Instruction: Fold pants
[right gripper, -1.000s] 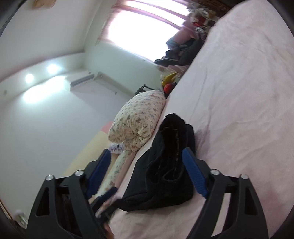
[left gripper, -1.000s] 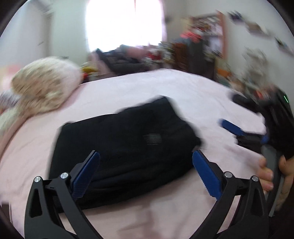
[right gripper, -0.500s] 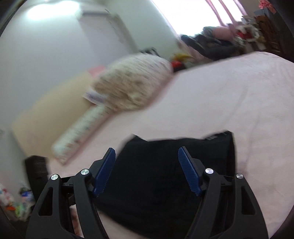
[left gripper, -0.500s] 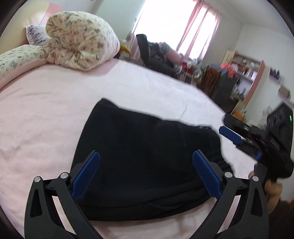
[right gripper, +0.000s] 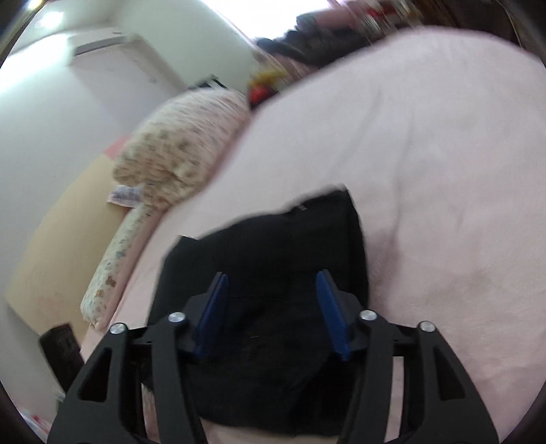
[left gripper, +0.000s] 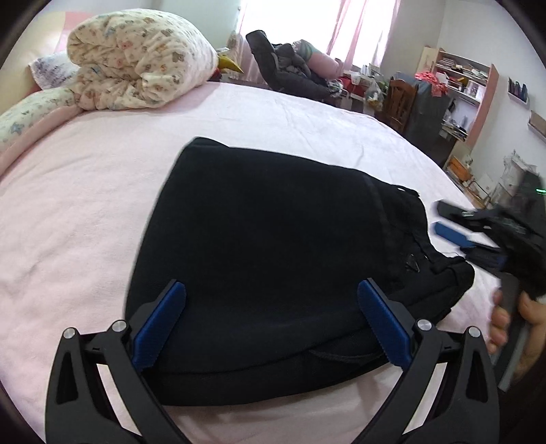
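Pants (left gripper: 273,246), folded, lie lengthwise across pink bed (left gripper: 85,205).

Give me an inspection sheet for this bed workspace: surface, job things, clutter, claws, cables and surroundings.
Surface: pink bed sheet, lightly creased.
Job's things: black fabric pants, folded into a compact stack, lying flat mid-bed.
Clutter: rolled floral quilt at the head end.
Grippers: left claw open above the pants' near edge; right claw closing, pads not pressing the cloth, a hand on its handle.
Cables: nothing seen.
Surroundings: bright curtained window, cluttered pink shelf unit, dark clothes pile.
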The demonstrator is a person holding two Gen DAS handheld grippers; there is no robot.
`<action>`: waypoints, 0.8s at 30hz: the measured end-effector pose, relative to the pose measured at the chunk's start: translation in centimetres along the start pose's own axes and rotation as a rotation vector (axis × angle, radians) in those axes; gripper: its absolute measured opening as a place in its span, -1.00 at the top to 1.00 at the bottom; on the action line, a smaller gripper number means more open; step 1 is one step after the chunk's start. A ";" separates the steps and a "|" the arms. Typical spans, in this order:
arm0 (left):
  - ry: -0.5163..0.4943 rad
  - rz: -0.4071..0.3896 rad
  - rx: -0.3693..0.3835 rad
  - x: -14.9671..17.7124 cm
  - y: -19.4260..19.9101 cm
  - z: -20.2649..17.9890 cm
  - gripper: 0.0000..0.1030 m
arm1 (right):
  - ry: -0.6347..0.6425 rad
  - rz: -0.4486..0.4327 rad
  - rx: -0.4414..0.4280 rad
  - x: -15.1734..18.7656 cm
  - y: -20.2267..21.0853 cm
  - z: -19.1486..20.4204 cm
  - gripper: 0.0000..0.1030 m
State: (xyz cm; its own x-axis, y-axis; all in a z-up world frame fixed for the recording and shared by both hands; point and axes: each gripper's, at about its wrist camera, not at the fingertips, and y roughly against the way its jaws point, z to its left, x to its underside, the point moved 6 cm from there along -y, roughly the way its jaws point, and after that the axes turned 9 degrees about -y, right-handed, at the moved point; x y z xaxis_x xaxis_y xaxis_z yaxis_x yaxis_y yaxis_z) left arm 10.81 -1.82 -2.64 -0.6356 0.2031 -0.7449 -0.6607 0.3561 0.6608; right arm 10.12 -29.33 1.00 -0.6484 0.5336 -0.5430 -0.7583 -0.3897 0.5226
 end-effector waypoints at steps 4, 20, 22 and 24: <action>-0.045 -0.016 -0.096 -0.3 0.8 0.1 -0.97 | 0.162 -0.046 0.027 1.7 2.1 3.0 -0.12; -0.133 0.055 -0.188 1.3 -0.7 -0.3 -0.97 | 0.381 0.007 0.253 8.4 0.4 1.9 -0.13; -0.133 0.059 -0.190 1.3 -0.8 -0.3 -0.97 | 0.392 0.009 0.258 8.4 0.3 2.0 -0.14; -0.132 0.060 -0.185 1.2 -0.7 -0.3 -0.97 | 0.385 0.016 0.242 8.2 0.4 1.9 -0.16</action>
State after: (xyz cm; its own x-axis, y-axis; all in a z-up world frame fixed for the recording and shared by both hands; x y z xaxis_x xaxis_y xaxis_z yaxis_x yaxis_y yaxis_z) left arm 10.44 -2.08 -3.97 -0.6260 0.3412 -0.7012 -0.6929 0.1691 0.7009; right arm 4.64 -23.66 -1.96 -0.6726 0.1932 -0.7144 -0.7400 -0.1844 0.6468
